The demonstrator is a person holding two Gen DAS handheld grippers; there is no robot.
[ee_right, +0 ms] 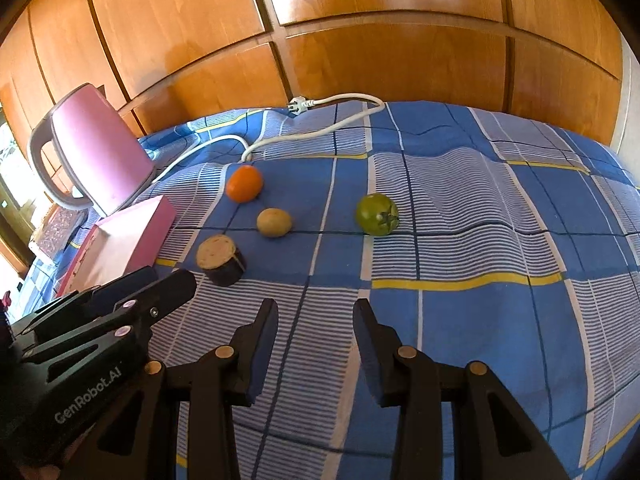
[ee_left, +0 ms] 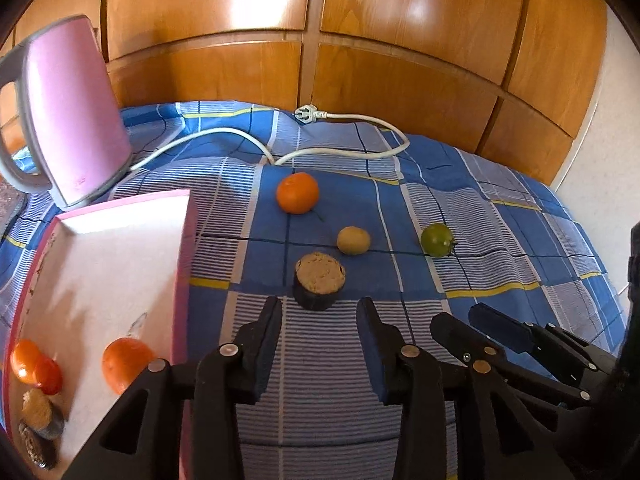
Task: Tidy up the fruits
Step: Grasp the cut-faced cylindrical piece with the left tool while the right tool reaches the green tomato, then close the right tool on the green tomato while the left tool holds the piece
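Left claw: we see the left claw (ee_left: 319,312) hanging over the checked blue cloth (ee_left: 500,240), its two fingers parted with only cloth in the gap, holding nothing.
Right claw: the right claw (ee_right: 316,314) stands the same way, fingers apart over bare cloth, nothing between them; in the left wrist view it shows just to the right of the left claw.
Pink box: we find the pink box (ee_left: 182,248) on the left, open at the top, white inside, its near wall beside the left claw's left finger.
In the box: an orange fruit (ee_left: 126,364) lies near the right wall; a pair of smaller orange-red fruits (ee_left: 36,366) sits at the left wall, with dark, tan-topped pieces (ee_left: 40,416) below them.
On the cloth, nearest: a dark stub with a tan cut face (ee_left: 320,280) stands upright just ahead of the left claw.
Further out: a tan, kiwi-like fruit (ee_left: 353,240) lies beyond the stub, and a loose orange (ee_left: 297,193) beyond that, both apart from each other.
Green fruit: a green tomato (ee_right: 377,214) rests well to the right of the kiwi-like fruit, its stem end turned toward the right wrist camera.
Kettle: we note a pink kettle (ee_left: 76,112) behind the box, its white cord (ee_left: 224,134) snaking across the cloth.
Backdrop: wooden panels (ee_left: 400,20).
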